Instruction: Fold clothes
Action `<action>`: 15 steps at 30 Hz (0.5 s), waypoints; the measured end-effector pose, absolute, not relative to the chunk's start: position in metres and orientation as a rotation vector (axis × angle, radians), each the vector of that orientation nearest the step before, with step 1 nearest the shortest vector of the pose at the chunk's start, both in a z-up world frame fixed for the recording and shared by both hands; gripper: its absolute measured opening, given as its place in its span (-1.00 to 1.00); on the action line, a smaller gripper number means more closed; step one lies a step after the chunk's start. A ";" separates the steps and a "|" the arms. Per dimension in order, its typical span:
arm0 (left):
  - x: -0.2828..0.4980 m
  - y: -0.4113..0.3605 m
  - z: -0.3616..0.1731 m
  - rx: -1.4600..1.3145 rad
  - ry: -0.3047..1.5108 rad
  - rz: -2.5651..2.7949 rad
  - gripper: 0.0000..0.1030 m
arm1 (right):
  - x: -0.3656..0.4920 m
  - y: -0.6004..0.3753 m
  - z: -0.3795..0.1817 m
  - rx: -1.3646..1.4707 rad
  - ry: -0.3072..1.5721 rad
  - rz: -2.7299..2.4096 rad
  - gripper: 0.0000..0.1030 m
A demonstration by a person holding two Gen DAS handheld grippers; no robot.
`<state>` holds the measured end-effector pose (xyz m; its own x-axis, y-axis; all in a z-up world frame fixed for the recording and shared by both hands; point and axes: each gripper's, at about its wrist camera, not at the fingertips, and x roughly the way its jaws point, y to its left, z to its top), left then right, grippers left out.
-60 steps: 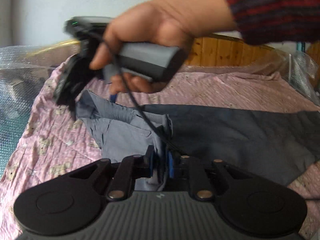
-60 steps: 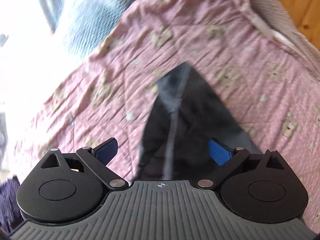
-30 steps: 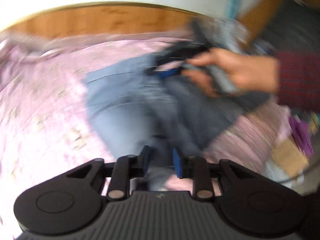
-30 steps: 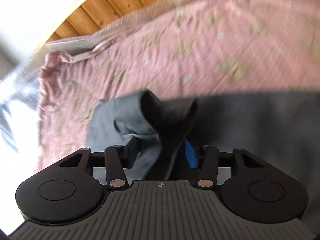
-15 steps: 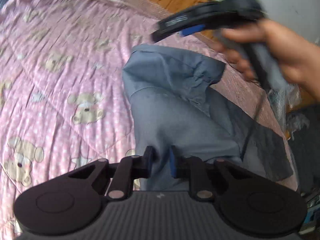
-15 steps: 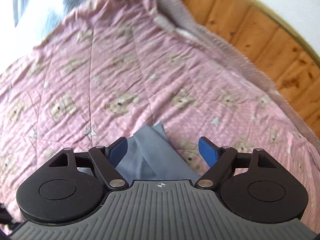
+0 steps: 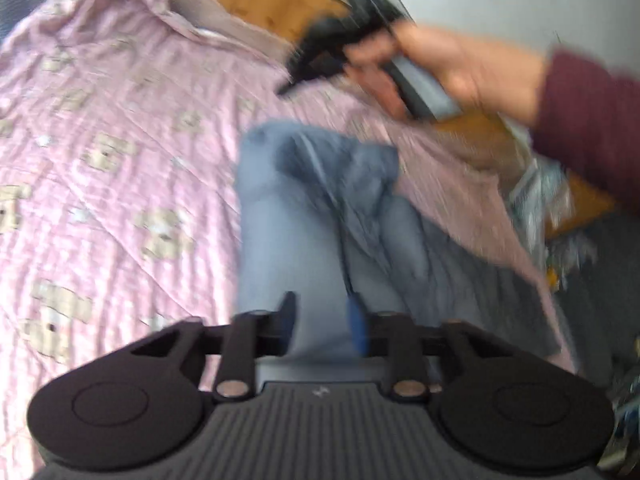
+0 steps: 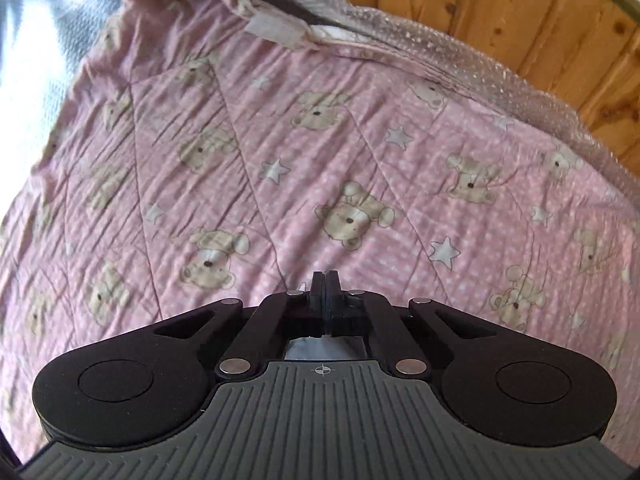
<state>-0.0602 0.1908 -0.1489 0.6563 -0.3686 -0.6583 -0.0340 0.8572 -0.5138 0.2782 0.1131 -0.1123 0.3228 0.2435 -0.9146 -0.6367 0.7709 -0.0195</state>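
Note:
A grey garment [image 7: 320, 216] lies rumpled on the pink teddy-bear quilt [image 7: 120, 160], its far end bunched into folds. My left gripper [image 7: 323, 324] hovers over the near end. Its jaws are opening, with cloth showing below the gap and no pad pressing on it. In the left wrist view a hand in a dark red sleeve [image 7: 580, 112] holds my right gripper [image 7: 296, 80] above the quilt beyond the garment, blurred. The right wrist view shows the right gripper [image 8: 326, 280] shut with nothing between the pads, over bare quilt [image 8: 280, 140]. A sliver of grey cloth [image 8: 306, 346] peeks out under its body.
A wooden headboard [image 8: 520, 12] runs along the far side of the bed, with bubble wrap [image 8: 440, 52] tucked along the quilt's edge. Blurred clutter [image 7: 560, 200] sits off the right side of the bed. Bright covered material [image 8: 36, 40] lies at the far left.
My left jaws, closed on the garment half a second ago, have parted. The right jaws went from wide open over a garment corner to shut, and that gripper moved off over bare quilt.

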 end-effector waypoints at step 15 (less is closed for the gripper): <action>-0.013 0.114 -0.142 -0.285 0.952 -0.311 -0.59 | 0.253 0.102 -0.113 -0.526 1.175 0.625 -0.54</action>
